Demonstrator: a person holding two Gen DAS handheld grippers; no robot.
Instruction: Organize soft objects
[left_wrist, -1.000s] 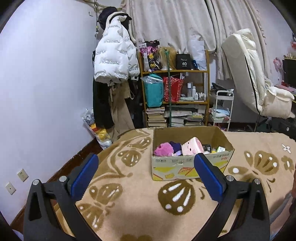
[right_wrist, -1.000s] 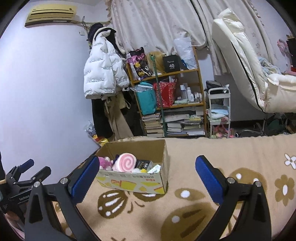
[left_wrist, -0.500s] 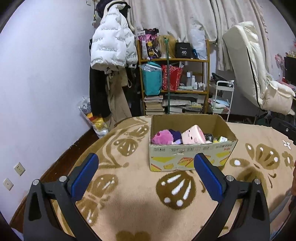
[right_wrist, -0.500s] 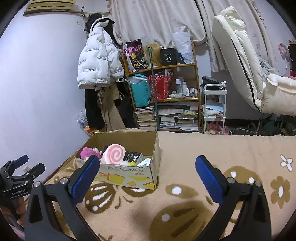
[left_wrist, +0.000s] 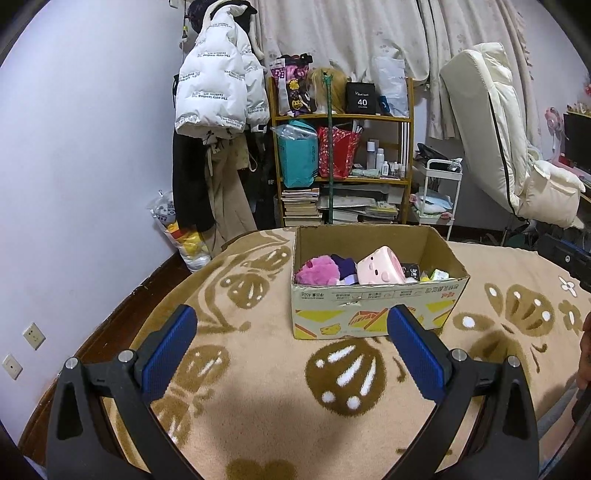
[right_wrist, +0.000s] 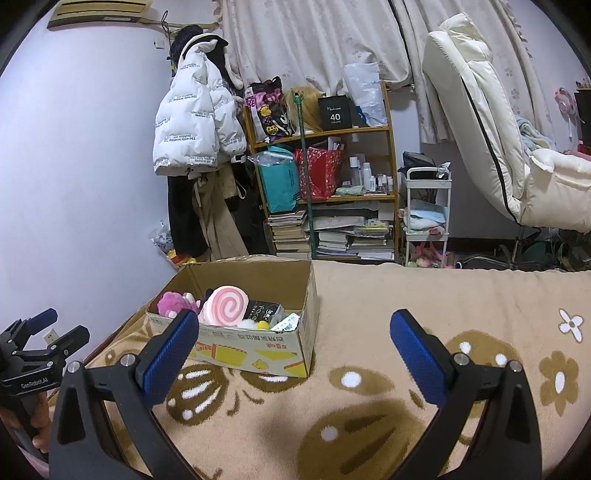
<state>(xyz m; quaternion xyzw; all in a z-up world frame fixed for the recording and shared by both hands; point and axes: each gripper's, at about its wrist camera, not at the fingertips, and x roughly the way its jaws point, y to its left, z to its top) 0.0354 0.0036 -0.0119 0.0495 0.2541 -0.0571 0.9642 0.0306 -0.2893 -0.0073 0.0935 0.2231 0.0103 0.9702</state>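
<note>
— Ahead of my left tool (left_wrist: 291, 336), what have you got?

— From the left wrist view, I see the cardboard box (left_wrist: 373, 310) straight ahead on the patterned blanket (left_wrist: 258, 398), just past the fingertips. My left tool is spread wide with nothing between its blue pads (left_wrist: 170, 347). Inside the box a pink fuzzy plush (left_wrist: 319, 271) lies at the left end, a purple soft piece (left_wrist: 345, 266) beside it, and a pink block-shaped plush (left_wrist: 378, 267) toward the middle.

— And the right wrist view?

— My right tool (right_wrist: 293, 338) is likewise wide open and empty. The box (right_wrist: 258, 350) sits ahead and to its left, behind the left pad (right_wrist: 168, 352). A pink swirl plush (right_wrist: 225, 306) stands up among the things inside. The left tool (right_wrist: 40, 339) shows far left, its fingers apart.
</note>
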